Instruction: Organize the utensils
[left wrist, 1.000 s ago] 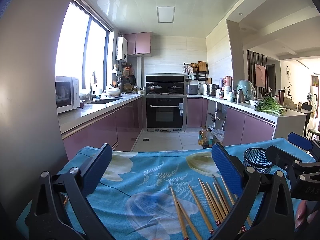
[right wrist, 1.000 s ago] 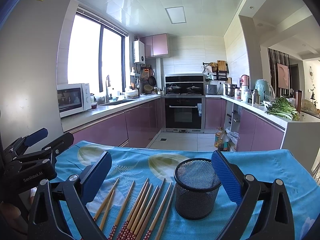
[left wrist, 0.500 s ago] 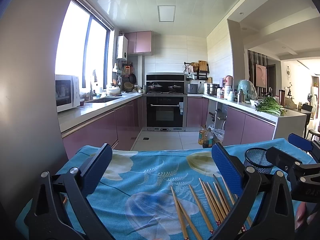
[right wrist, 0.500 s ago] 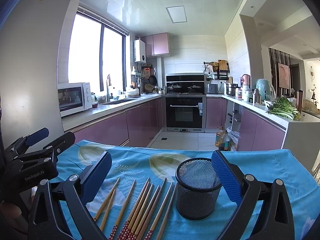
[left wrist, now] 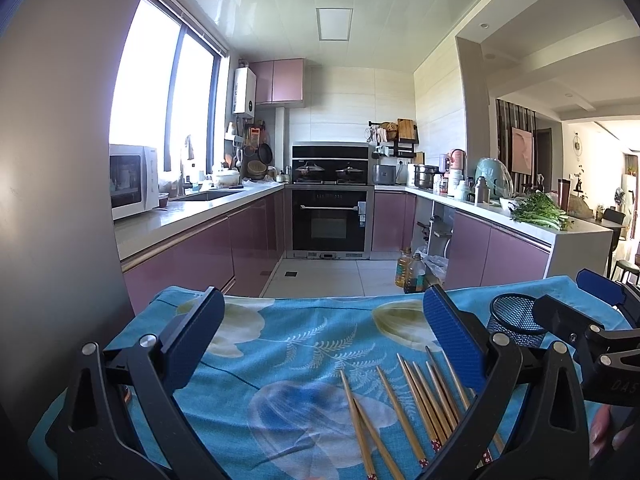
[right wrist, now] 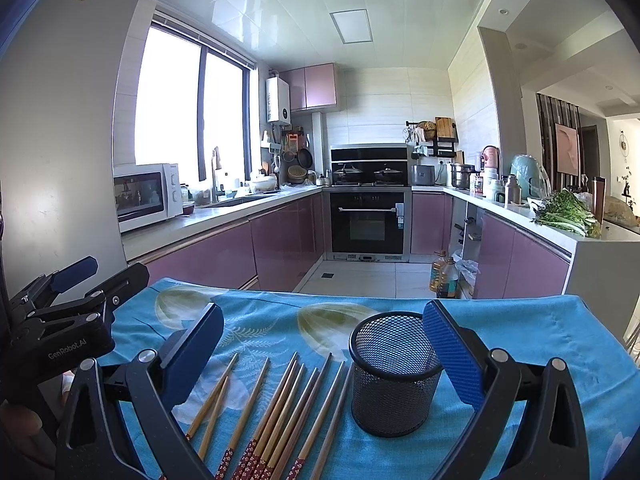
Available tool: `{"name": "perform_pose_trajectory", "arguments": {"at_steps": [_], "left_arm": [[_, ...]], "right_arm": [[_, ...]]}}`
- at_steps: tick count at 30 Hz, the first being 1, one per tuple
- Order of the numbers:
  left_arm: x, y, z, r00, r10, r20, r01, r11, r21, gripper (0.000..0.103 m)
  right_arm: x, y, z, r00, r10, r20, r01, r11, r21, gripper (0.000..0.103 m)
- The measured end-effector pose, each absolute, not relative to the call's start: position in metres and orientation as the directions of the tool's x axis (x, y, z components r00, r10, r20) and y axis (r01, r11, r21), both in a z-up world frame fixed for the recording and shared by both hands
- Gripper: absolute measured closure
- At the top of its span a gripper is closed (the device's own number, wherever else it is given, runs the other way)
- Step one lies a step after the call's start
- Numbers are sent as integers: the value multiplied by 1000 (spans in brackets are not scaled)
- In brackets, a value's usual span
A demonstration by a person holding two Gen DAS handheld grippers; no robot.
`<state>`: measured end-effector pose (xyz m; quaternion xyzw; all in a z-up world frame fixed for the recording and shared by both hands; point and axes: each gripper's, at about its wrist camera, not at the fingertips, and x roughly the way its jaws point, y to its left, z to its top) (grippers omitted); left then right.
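Note:
Several wooden chopsticks (right wrist: pixel 280 404) with red patterned ends lie side by side on the blue floral tablecloth (right wrist: pixel 540 340). A black mesh holder (right wrist: pixel 394 372) stands upright just right of them, empty as far as I can see. My right gripper (right wrist: pixel 324 344) is open and empty, hovering above the chopsticks and holder. My left gripper (left wrist: pixel 320 340) is open and empty, to the left of the chopsticks (left wrist: pixel 420 400); the mesh holder (left wrist: pixel 516 320) shows at its right, partly hidden by the right gripper's body.
The table's far edge (left wrist: pixel 320 298) drops to the kitchen floor. Oil bottles (right wrist: pixel 444 276) stand on the floor beyond. Purple cabinets, an oven (right wrist: pixel 370 224) and a microwave (right wrist: pixel 146 196) line the room. A grey wall panel (left wrist: pixel 52 200) is close on the left.
Both views have shifted only slightly; the grippers stay open and the chopsticks and holder have not moved.

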<state>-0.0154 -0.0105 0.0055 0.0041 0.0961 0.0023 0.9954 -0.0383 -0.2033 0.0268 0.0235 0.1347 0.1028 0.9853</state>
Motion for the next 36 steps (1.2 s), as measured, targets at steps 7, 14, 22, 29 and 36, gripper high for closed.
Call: {"name": "perform_pose_trajectory", "arguments": {"at_steps": [7,14,22,29,36], "left_arm": [[-14,-10,4,980,7,-196,-6,1000,7,5],[-14,-9,2,979,4,-204,-3,1000,6,5],[-11,-8,0,975,3,-222,-2,1000,5,5],[-8,-7,-2,971,-1,-238,3,1000,8,5],[14,2,-24,910,-37,-413,45,999,10,5]], "right_arm": [[-37,-205,26,941,212,-265,-199,977,76,6],[-37,-207,25,939,213,-270,-198,977,82,6],[-37,-207,21,932,222,-285,-206,975,85,6],[-36,-209,18,920,237,-313,-218,971,94,6],[-23,-211,-5,829,286,-481,-265,958,112,8]]}}
